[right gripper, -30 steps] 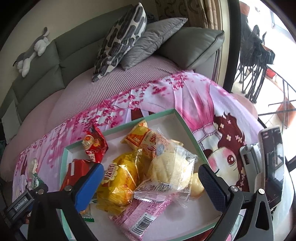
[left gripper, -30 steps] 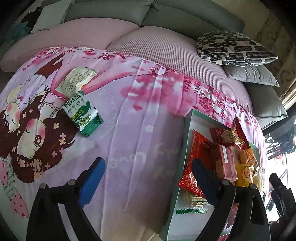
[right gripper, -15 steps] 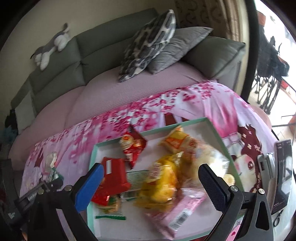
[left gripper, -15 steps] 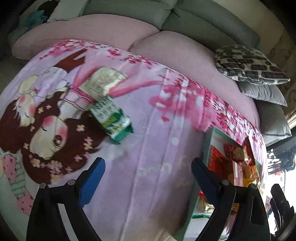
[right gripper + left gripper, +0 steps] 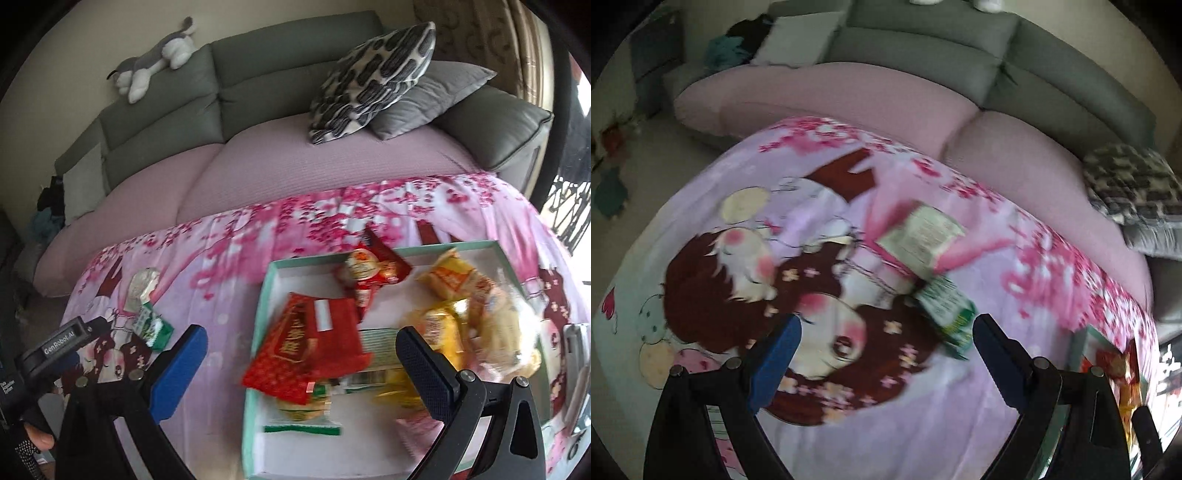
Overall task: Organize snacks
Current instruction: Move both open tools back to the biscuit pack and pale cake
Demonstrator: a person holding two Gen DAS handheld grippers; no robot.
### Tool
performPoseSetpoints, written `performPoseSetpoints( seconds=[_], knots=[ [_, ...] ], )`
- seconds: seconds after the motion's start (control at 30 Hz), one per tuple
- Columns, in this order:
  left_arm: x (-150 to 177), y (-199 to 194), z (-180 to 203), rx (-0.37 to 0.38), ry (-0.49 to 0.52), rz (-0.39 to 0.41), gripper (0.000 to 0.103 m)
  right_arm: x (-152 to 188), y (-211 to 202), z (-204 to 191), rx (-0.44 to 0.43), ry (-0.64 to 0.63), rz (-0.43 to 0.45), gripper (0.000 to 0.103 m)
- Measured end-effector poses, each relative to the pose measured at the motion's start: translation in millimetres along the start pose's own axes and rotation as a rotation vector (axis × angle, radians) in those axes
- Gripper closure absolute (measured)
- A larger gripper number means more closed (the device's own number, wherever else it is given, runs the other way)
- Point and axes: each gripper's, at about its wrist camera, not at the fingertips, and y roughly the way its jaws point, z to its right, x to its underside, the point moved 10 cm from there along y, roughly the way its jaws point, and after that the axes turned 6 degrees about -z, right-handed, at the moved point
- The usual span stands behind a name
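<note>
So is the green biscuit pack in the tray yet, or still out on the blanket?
Out. The green biscuit pack lies on the pink blanket, left of the tray, touching a pale packet; neither gripper holds it.

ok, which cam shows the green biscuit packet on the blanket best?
Left wrist: the green foil biscuit packet sits large, near centre, just ahead of the open left tool, though motion-blurred. Right wrist shows it small at far left.

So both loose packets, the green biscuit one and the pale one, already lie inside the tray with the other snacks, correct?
Not inside. The green biscuit packet and the pale packet lie on the pink blanket, left of the tray, as the right wrist view shows.
</note>
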Motion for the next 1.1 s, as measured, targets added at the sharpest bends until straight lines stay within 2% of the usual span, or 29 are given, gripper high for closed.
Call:
performPoseSetpoints(
  seconds=[0.1,0.4,0.57,1.1],
  knots=[
    [-4,1,-17,0.004,-0.050,-0.003,0.009,3,6,-21,-0.044,-0.020,-0.006,0.000],
    [-15,1,-57,-0.001,-0.124,0.002,0.009,14,24,-78,-0.087,-0.124,-0.018,0.000],
    [-18,8,-76,-0.034,-0.149,-0.008,0.009,23,36,-104,-0.095,-0.192,-0.031,0.000],
    [-24,50,-77,-0.004,-0.136,-0.103,0.009,54,90,-148,-0.146,-0.266,-0.195,0.002]
  ],
)
